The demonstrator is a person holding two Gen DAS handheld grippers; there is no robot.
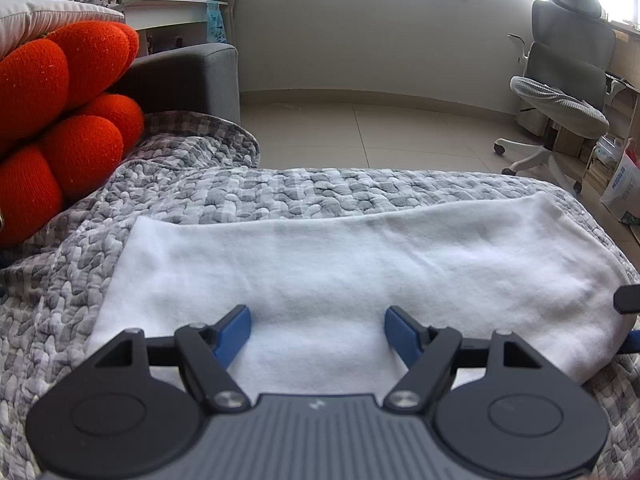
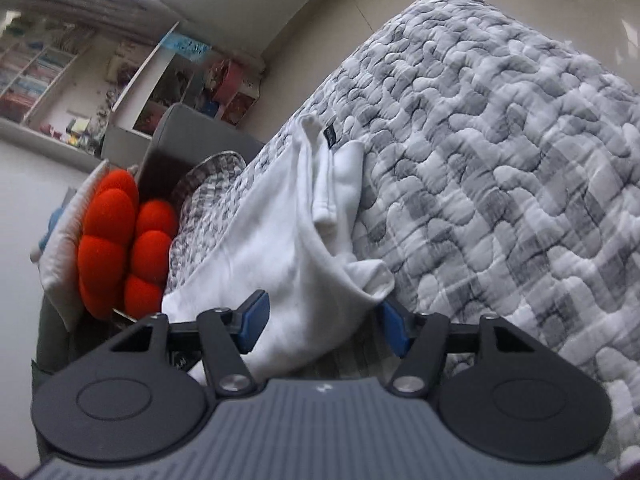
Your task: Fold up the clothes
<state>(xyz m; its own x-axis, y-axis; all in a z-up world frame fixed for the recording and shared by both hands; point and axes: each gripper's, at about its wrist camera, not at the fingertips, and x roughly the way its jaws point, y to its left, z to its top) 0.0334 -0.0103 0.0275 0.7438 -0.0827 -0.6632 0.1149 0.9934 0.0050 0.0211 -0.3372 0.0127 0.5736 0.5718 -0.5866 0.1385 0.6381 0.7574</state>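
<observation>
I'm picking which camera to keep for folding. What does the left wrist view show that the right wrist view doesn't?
Left only: the white garment spread flat under the open left gripper, plus an office chair and the floor. Right only: the garment's bunched end with a dark tag, cloth lying between the right gripper's parted jaws, and shelves. Both: the garment, grey quilt, orange cushion.

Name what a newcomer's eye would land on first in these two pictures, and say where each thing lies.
The bright orange knotted cushion stands out at the left, against the grey sofa arm. Next comes the white garment, spread across the grey checked quilt right ahead of the open left gripper.
</observation>
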